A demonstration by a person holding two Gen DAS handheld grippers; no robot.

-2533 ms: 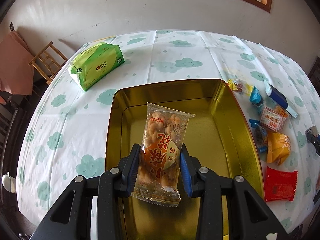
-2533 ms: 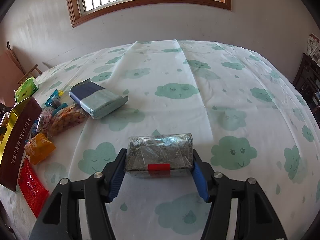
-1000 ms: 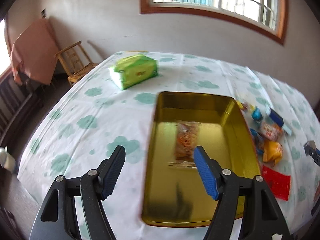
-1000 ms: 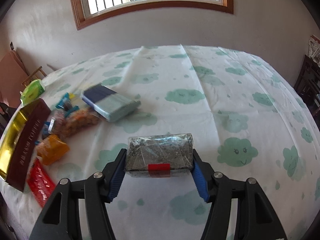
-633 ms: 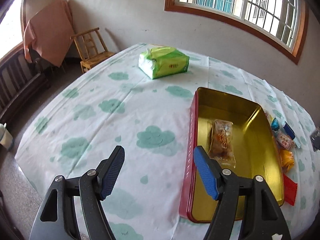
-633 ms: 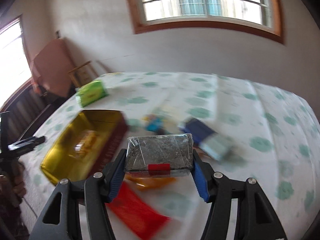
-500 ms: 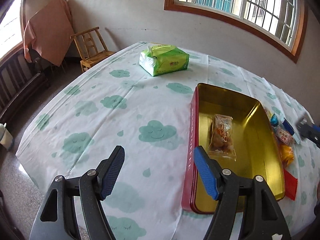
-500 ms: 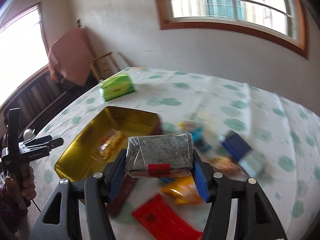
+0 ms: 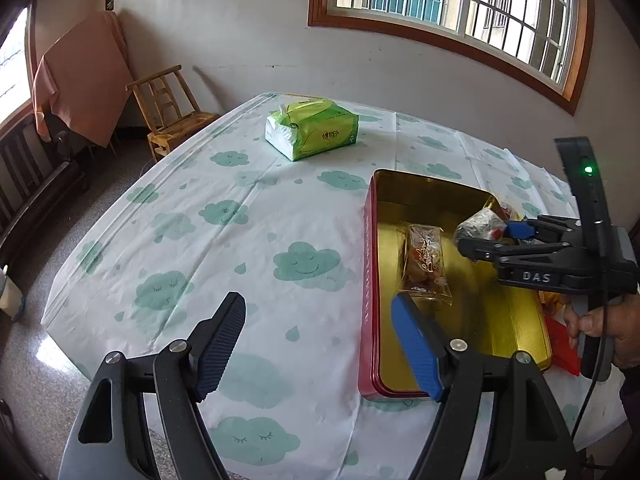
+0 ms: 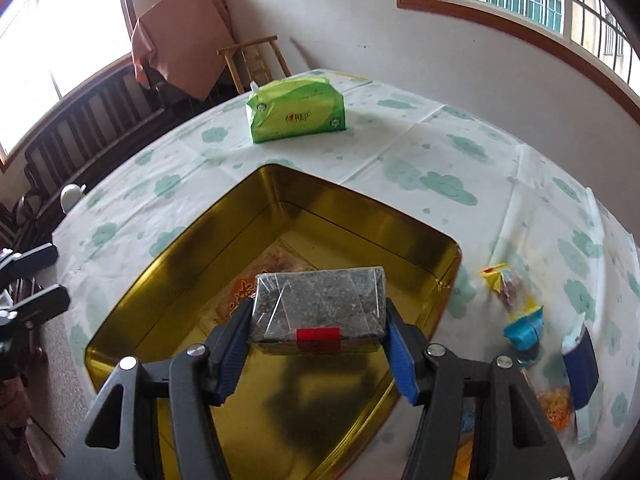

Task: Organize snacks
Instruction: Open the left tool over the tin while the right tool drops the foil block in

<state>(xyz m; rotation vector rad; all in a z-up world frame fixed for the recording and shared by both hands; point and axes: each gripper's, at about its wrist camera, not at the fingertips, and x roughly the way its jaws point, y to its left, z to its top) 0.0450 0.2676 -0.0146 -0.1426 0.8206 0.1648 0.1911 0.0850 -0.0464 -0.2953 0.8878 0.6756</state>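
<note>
Between the fingers of the right gripper [image 10: 318, 332], a foil-wrapped block [image 10: 318, 304] sits clamped above the open gold tin [image 10: 400, 232]. To place it well, lower it beside, not onto, the orange snack packet [image 9: 425, 258] lying on the tin floor, then part the fingers. Left gripper [image 9: 320, 344] hangs beside the tin over the counter [image 9: 240, 220], fingers spread and empty. Only the right wrist view shows the loose snacks [image 10: 520, 312] beyond the right finger; the left view shows the packet whole.
</note>
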